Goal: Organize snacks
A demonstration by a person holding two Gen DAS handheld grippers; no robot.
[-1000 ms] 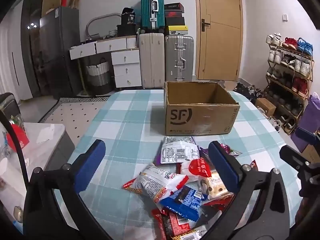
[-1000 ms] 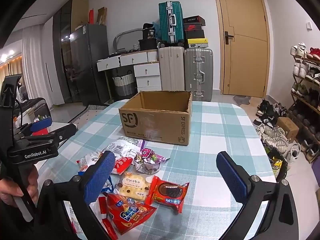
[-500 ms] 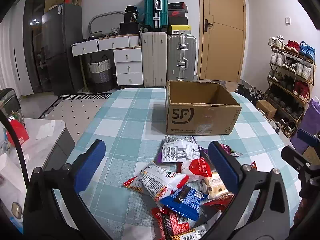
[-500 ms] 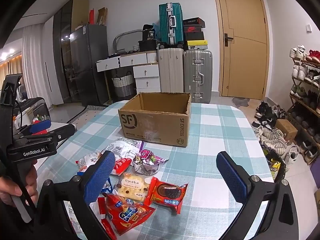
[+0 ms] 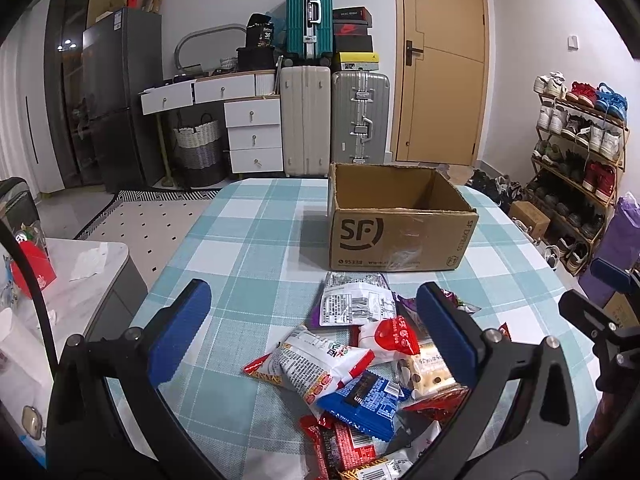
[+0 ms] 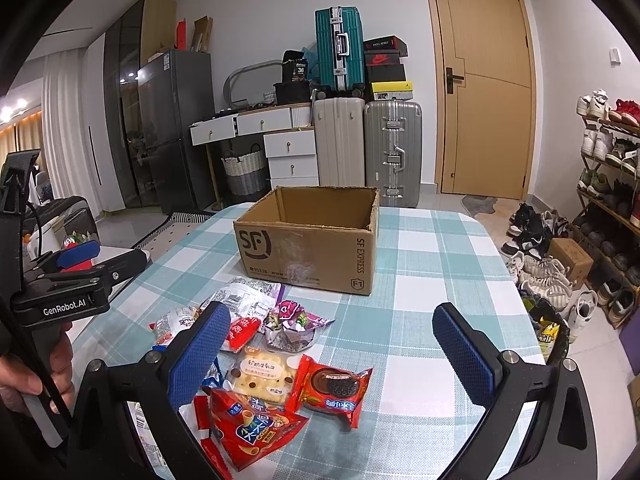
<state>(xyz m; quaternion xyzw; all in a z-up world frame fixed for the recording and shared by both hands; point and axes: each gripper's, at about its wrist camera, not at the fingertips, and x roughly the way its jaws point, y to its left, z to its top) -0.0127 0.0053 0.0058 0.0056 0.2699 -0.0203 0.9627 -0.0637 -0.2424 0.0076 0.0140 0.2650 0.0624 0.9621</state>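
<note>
Two grippers: both hang above the near edge of the table, both spread wide with nothing between the blue pads.
Left gripper (image 5: 312, 336): jaws far apart, over the left part of the snack pile; its pads touch no packet. In the right wrist view it shows at the left edge (image 6: 78, 256), held by a hand (image 6: 30, 368).
Right gripper (image 6: 332, 348): jaws far apart, over the right part of the pile and the bare cloth beside it; it carries nothing.
Table (image 5: 256, 216): covered by a teal and white checked cloth; it bears the box and all the snacks.
Box (image 6: 308, 256): brown cardboard, open at the top, printed "SF", standing toward the far edge of the table; what its floor holds cannot be told.
Snack pile (image 5: 352, 360): loose packets heaped at the near edge, in front of the box and apart from it.
White packet (image 5: 356, 304): farthest of the pile, nearest the box, label side up.
Blue packet (image 5: 364, 400): lies on other packets near the middle of the pile.
Cookie packet (image 6: 332, 390): red, at the right rim of the pile, flat on the cloth.
Red chip bag (image 6: 250, 426): nearest the table edge, partly over its neighbours.
Purple wrapper (image 6: 292, 324): crumpled, between the box and the red packets.
Background: suitcases (image 6: 368, 148) and a shoe rack (image 5: 576, 152) stand beyond the table.
</note>
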